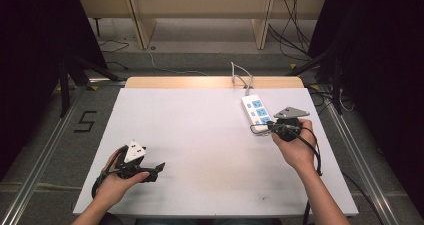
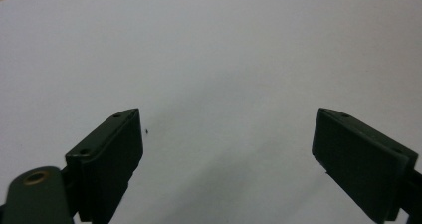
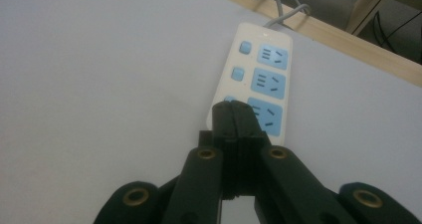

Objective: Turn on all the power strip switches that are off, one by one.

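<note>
A white power strip (image 1: pixel 255 108) with three blue sockets and a small blue switch beside each lies at the back right of the white table (image 1: pixel 200 135). In the right gripper view the power strip (image 3: pixel 261 77) runs away from me. My right gripper (image 3: pixel 233 108) is shut with nothing between its jaws. Its tips sit over the nearest switch and partly hide it; I cannot tell whether they touch it. From above, the right gripper (image 1: pixel 269 126) is at the strip's near end. My left gripper (image 1: pixel 159 168) rests near the front left, and in its own view the left gripper (image 2: pixel 229 134) is open over bare table.
The strip's grey cable (image 1: pixel 241 77) runs off the table's wooden back edge (image 1: pixel 215 81) to the floor. Dark stands and cables flank the table on both sides. A wooden shelf frame stands behind it.
</note>
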